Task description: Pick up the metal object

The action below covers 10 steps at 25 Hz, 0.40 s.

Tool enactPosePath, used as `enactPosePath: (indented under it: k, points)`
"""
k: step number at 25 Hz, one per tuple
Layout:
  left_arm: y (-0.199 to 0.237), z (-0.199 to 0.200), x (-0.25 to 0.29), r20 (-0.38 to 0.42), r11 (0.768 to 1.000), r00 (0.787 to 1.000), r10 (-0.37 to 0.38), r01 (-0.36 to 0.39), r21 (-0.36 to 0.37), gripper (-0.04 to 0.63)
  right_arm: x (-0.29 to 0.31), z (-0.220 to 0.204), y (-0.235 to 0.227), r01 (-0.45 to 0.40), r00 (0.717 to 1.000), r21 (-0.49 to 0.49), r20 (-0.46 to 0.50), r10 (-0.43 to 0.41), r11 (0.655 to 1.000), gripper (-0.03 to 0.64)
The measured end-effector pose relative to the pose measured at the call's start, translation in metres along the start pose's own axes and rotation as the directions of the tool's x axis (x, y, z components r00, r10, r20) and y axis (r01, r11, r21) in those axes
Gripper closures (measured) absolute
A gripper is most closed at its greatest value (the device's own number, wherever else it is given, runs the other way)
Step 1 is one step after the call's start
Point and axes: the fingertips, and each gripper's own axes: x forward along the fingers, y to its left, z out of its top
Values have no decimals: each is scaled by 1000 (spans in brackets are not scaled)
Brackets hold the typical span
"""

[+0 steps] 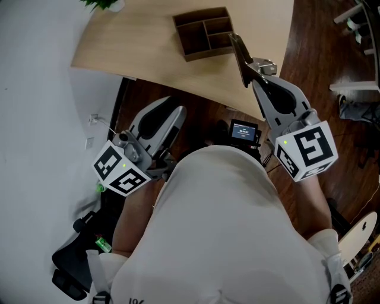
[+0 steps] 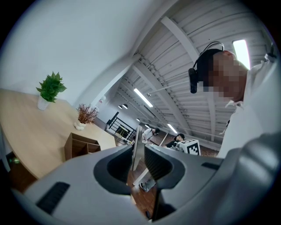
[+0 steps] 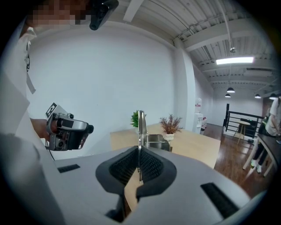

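Note:
My right gripper (image 1: 248,66) is raised over the near edge of the light wooden table (image 1: 136,50) and is shut on the metal object (image 1: 240,54). That object is a thin flat strip with a silvery block (image 1: 265,65) on its side. In the right gripper view the metal strip (image 3: 141,127) stands upright, pinched between the ribbed pads (image 3: 151,166). My left gripper (image 1: 177,114) hangs lower, over the dark floor in front of the table. Its jaws stand a narrow gap apart with nothing in them (image 2: 138,151).
A brown wooden divided box (image 1: 205,32) sits on the table just beyond the metal object. A green plant (image 1: 102,4) stands at the table's far left. A small device with a lit screen (image 1: 244,130) sits at the person's chest. A white wall (image 1: 35,89) runs along the left.

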Motion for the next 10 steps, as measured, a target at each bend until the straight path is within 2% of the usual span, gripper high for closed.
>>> enactPosePath:
  k: [10]
  points:
    - [0,-2,-1,-3,1000,1000,5,-5,0,528,1,0,-3,6,1000,-1,9,-6,1000,612]
